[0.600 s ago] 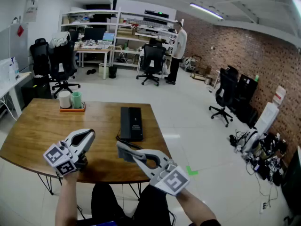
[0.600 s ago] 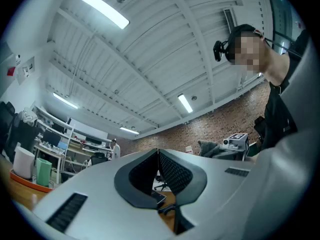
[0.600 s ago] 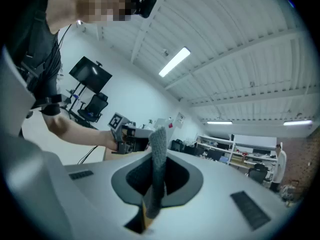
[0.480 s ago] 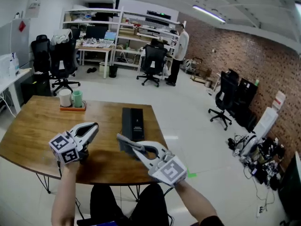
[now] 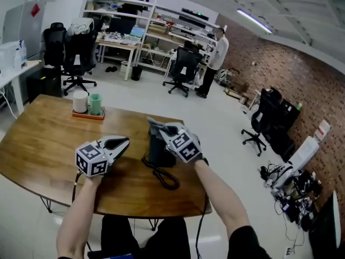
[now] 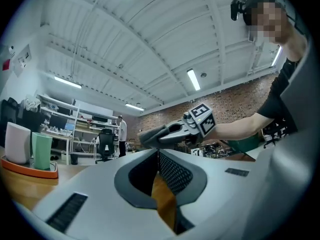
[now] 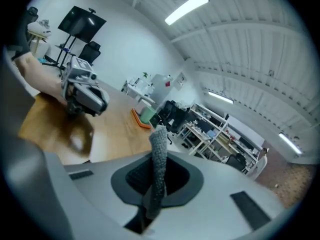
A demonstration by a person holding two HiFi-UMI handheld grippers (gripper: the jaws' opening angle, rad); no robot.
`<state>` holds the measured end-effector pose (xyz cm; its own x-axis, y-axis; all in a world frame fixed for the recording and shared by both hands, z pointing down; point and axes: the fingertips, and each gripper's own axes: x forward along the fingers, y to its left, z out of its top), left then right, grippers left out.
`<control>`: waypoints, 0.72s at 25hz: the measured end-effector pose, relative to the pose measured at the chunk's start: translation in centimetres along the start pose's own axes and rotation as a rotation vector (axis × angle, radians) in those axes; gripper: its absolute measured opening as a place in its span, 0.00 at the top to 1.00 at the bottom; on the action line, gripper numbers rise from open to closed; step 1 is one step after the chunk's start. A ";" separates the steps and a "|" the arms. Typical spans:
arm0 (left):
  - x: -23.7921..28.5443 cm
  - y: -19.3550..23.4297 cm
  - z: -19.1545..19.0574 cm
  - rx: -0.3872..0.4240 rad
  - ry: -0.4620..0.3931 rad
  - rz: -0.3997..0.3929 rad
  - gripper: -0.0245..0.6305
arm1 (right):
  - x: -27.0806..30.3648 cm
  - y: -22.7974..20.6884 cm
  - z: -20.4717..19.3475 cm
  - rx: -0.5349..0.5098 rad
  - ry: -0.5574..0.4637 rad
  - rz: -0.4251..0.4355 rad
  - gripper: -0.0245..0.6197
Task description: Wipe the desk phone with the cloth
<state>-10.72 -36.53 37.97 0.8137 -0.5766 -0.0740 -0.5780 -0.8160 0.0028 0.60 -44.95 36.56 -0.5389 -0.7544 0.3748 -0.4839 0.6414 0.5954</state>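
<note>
Holding cloth [image 7: 159, 154] pinched in right gripper [image 5: 164, 131] above phone [image 5: 154, 151]; left gripper [image 5: 123, 142] hovering beside, closed, empty. Step: approaching. Next is probably lowering cloth onto phone.

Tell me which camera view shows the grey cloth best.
The right gripper view. There the cloth stands upright at the centre, pinched by the right gripper. The head view shows only a small grey fold at that gripper's tip, above the desk phone. The left gripper view shows it far off and tiny.

Grey cloth [image 7: 159, 156] over black desk phone [image 5: 154, 151]
</note>
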 end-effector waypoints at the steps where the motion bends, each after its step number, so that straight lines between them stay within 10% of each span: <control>1: 0.0 0.0 0.0 -0.001 -0.001 -0.002 0.95 | 1.4 -0.5 0.0 -0.006 0.012 -0.010 0.92; 10: 0.8 -0.8 -0.9 -0.025 0.078 -0.024 0.95 | 5.2 -1.9 -1.4 -0.029 0.057 -0.061 0.92; 18: 0.7 -0.8 -0.7 -0.020 0.076 -0.017 0.95 | -2.0 9.7 -3.0 -0.241 -0.009 0.262 0.92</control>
<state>-9.63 -36.29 38.57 0.8262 -0.5634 0.0018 -0.5633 -0.8260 0.0226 -0.98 -37.62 43.70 -0.6300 -0.5667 0.5309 -0.1525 0.7607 0.6310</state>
